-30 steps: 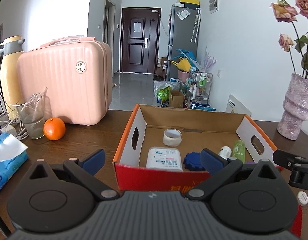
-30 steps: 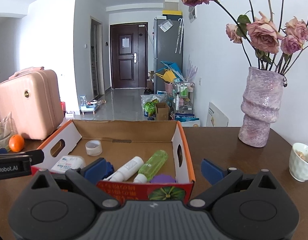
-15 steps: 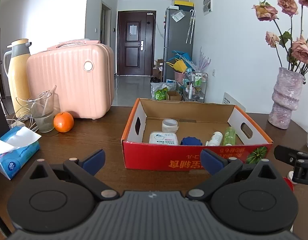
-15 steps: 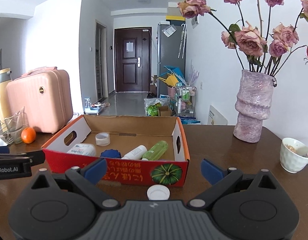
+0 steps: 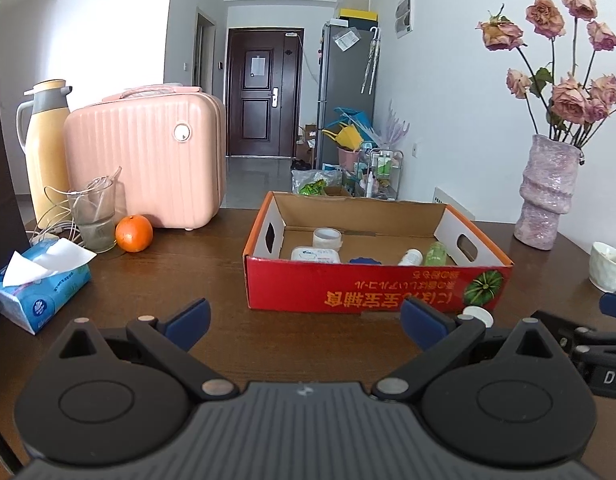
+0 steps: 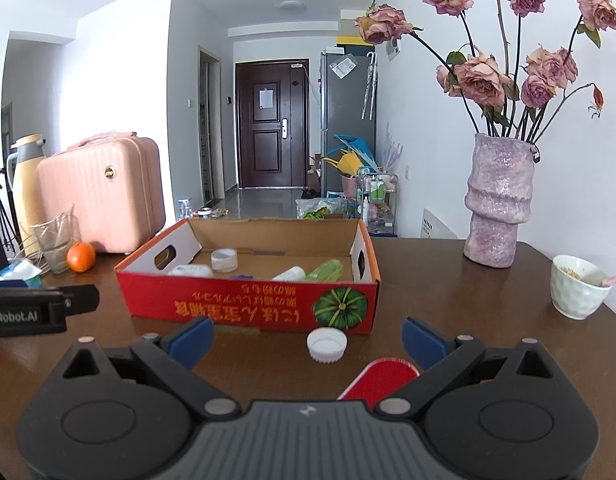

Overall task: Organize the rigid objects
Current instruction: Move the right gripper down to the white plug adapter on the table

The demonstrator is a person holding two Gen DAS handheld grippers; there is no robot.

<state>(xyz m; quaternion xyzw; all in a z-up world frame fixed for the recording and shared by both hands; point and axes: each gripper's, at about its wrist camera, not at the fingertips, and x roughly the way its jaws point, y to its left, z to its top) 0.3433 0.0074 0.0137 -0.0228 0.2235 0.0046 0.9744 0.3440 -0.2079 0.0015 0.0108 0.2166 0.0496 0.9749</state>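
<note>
Right wrist view: right gripper (image 6: 306, 334) is hovering wide, holding nothing, white cap (image 6: 327, 345) lying between its fingers.
Left gripper (image 5: 306, 316): gaping wide, gripping nothing.
Box (image 6: 248, 308): sitting just beyond the cap.

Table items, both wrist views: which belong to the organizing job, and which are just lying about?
Job:
red cardboard box
tape roll, white bottle, green bottle inside it
white cap and red object still outside it

Lying about:
pink suitcase
orange
tissue pack
vase
bowl
</note>
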